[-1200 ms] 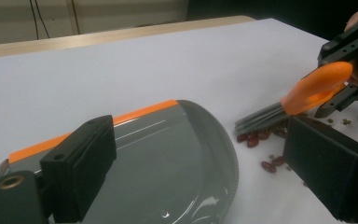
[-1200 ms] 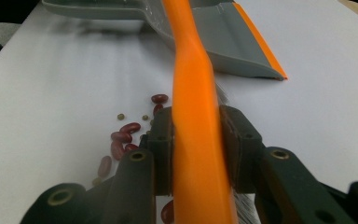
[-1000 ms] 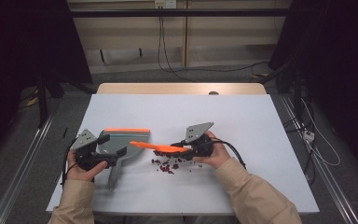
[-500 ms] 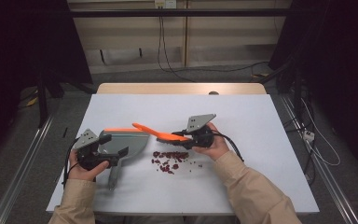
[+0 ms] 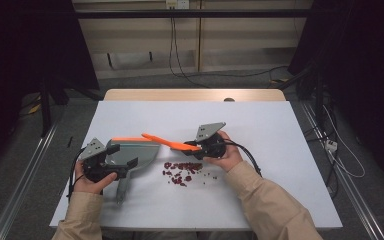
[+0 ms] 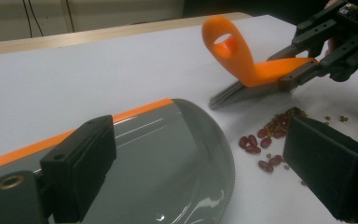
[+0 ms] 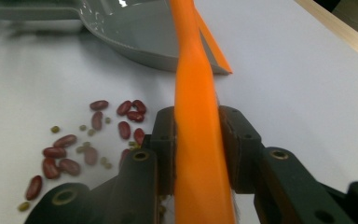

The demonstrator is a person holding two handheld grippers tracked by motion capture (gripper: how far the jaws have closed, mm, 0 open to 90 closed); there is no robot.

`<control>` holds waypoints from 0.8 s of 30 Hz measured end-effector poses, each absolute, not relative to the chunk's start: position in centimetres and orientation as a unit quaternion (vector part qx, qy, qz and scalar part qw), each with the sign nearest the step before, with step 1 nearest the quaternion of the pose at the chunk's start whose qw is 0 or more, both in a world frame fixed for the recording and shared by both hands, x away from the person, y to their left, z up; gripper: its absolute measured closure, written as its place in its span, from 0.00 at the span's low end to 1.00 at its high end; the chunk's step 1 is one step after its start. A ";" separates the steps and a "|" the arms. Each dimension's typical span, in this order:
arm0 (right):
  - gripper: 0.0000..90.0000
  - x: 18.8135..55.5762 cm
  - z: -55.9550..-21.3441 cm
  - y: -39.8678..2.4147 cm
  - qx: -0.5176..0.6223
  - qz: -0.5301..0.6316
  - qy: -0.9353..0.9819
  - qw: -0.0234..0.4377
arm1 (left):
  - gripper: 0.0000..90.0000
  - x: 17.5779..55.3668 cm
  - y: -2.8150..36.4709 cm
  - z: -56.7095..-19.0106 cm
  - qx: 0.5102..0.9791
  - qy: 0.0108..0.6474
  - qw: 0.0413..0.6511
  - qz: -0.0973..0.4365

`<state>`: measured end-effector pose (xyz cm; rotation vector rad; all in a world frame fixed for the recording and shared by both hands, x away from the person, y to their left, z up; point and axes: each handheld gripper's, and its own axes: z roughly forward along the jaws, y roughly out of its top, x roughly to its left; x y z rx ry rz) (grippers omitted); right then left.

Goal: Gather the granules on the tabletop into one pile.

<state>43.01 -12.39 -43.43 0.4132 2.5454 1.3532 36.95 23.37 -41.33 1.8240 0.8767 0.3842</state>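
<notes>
- From high up: my right fingers (image 5: 203,147) pinch the orange brush (image 5: 167,142). Its long handle points left, over the gray dustpan (image 5: 132,152). The beans (image 5: 180,172) lie on the desk (image 5: 280,165), between my hands and nearer the right one.
- Left fingers (image 6: 205,172): spread, resting around the dustpan (image 6: 168,158); I can't tell if they squeeze it. Beans (image 6: 261,140) lie just off its edge.
- Right fingers (image 7: 198,149): pressed on the brush (image 7: 193,107); beans (image 7: 98,135) lie to the left.
</notes>
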 end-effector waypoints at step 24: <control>0.78 42.0 -43.1 -12.4 0.255 0.453 0.844 0.130 | 0.11 36.9 23.4 -41.2 0.758 0.364 0.517 0.162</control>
